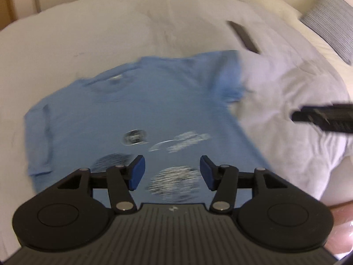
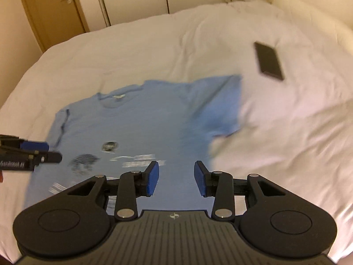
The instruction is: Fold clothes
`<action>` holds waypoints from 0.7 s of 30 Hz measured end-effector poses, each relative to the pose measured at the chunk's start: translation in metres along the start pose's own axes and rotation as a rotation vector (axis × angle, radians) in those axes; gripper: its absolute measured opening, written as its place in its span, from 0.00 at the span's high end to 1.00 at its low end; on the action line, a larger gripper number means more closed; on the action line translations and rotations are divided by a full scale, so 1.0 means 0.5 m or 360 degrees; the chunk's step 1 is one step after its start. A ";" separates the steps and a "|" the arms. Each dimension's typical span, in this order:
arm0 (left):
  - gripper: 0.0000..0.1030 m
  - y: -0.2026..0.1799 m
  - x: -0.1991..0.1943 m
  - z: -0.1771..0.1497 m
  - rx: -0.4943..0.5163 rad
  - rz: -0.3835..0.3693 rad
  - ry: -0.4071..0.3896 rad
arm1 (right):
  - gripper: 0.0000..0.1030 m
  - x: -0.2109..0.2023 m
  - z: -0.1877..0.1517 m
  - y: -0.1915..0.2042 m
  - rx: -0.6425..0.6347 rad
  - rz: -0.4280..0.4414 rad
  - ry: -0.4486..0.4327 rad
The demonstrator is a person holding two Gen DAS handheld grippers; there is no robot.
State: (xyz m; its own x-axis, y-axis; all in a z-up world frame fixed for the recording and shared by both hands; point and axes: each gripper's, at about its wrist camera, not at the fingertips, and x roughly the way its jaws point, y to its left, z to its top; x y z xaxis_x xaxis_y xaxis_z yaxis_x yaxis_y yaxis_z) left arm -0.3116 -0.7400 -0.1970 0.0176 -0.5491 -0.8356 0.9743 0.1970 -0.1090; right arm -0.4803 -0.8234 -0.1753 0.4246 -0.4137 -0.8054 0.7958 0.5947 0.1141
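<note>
**Blue tee lies flat on the bed, both tools spread above it**

The shirt (image 1: 136, 110) lies spread face-up on the white bed (image 2: 154, 50), collar toward the far side, hem toward the tools. Its print of pale lettering and dark round patches sits across the lower chest. One sleeve (image 2: 222, 114) reaches out toward the phone's side; the other sleeve (image 1: 37, 132) lies along the opposite edge.

The left tool (image 1: 172, 173) hovers over the lower body of the shirt with its blue pads (image 1: 138, 172) wide apart and nothing between them. The right tool (image 2: 176, 177) does the same, jaws parted and empty, over the hem area nearer the outstretched sleeve. Each tool shows at the edge of the other's view.

The shirt looks like thin knit cotton: light, limp, and apt to drag and bunch rather than hold a crease. It will likely sag between two grip points, so a pinch at a shoulder seam and another at the hem on the same side should carry a clean fold line. The bedding under it is soft and rumpled, which gives the pads room to dig under an edge but may catch the sheet too.

A dark phone (image 2: 269, 60) lies on the bed beyond the sleeve, apart from the shirt. A grey pillow (image 1: 331, 19) rests at the bed's corner. Behind stand pale wardrobe panels (image 2: 136, 0) and a wooden door (image 2: 53, 6). Both views are motion-blurred.
</note>
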 end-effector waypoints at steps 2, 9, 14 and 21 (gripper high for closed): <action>0.48 -0.066 0.002 0.017 0.0133 -0.0003 -0.0035 | 0.62 -0.013 0.016 -0.064 -0.0016 -0.0013 0.0006; 0.49 -0.206 0.060 0.048 0.0570 -0.0048 -0.0180 | 0.61 -0.041 0.075 -0.161 -0.0051 -0.0059 -0.0029; 0.53 -0.281 0.146 0.072 0.0701 -0.0097 -0.0182 | 0.59 -0.041 0.129 -0.203 -0.0079 -0.0055 -0.0041; 0.53 -0.349 0.265 0.103 0.0676 -0.0047 -0.0097 | 0.59 0.037 0.218 -0.252 -0.0400 0.0025 0.0024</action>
State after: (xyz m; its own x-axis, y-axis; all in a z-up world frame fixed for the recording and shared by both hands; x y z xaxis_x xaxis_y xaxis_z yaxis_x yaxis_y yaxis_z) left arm -0.4676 -0.8886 -0.2609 -0.0109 -0.5989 -0.8007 0.9803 -0.1643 0.1096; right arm -0.5256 -0.9811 -0.1414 0.4282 -0.3940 -0.8133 0.6561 0.7544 -0.0200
